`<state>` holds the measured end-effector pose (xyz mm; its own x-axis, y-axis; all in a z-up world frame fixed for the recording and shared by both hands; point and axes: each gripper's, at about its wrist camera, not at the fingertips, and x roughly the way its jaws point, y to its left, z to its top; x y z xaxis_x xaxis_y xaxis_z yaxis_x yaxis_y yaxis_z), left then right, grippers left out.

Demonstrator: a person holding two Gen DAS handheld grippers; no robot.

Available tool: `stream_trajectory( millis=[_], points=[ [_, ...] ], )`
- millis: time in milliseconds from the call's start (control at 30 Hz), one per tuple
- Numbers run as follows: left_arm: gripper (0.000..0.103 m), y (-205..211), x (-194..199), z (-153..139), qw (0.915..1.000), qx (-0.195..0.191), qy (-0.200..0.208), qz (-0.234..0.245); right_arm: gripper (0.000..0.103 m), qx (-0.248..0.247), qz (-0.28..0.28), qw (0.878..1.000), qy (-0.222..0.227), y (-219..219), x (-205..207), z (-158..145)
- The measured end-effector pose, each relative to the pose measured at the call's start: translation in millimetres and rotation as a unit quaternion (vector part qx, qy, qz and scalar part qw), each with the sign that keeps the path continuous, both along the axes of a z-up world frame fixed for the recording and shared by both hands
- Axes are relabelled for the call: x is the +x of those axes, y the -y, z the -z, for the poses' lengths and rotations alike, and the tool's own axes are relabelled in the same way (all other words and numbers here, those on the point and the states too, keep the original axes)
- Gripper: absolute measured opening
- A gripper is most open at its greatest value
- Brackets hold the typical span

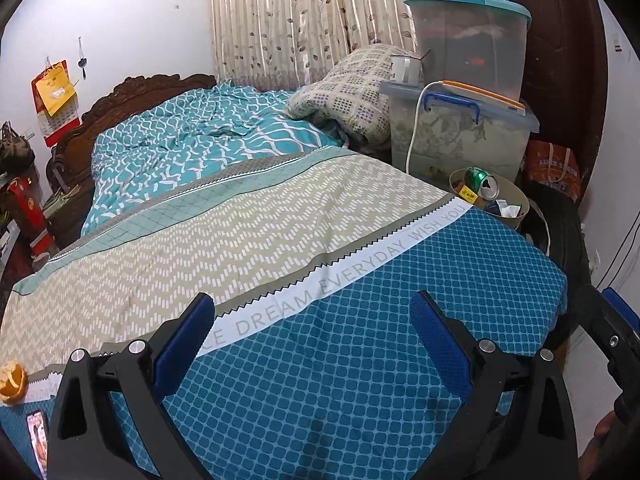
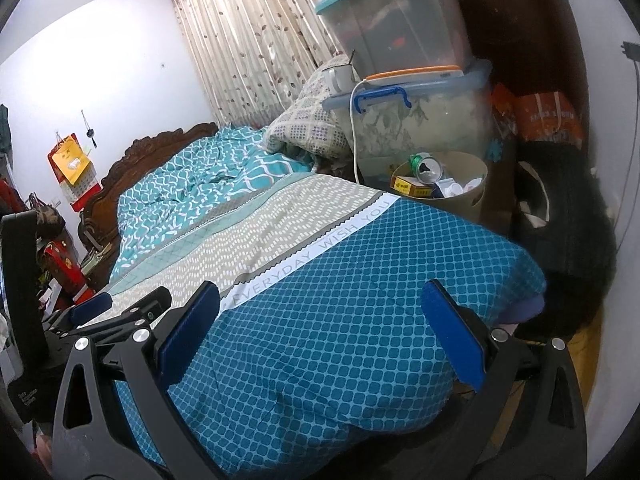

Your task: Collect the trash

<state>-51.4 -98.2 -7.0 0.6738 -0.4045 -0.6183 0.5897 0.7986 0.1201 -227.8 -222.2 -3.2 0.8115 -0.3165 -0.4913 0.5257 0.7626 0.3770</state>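
Both grippers' jaws gape above the bedspread (image 1: pixel 320 360).

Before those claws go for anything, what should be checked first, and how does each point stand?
1. Left gripper open and empty: ok.
2. Right gripper open and empty: ok.
3. Trash left on the bed: orange peel at the near left edge: not ok.
4. Bin within sight past the bed's far corner: ok.
5. Room in the bin, with a can on top: cannot tell.
6. Phone near the peel, not trash: ok.

Right tool (image 2: pixel 320 320) hangs spread over the bed (image 2: pixel 340 320), bin (image 2: pixel 472 196) beyond.
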Motion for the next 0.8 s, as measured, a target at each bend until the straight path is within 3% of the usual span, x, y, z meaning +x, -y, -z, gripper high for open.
stream_trajectory(
  millis=[500, 800],
  points=[
    [0.094, 0.5, 1.0, 0.0, 0.9998, 0.021, 0.003, -0.003, 0.1, 0.024, -0.013, 1.0, 0.001, 1.4, 3.1, 5.6],
    [0.094, -7.1, 2.3, -2.2, 1.0, 0.004, 0.005, -0.005, 0.1, 0.028, -0.016, 0.999, -0.005, 1.0, 5.3, 8.8]
  ],
)
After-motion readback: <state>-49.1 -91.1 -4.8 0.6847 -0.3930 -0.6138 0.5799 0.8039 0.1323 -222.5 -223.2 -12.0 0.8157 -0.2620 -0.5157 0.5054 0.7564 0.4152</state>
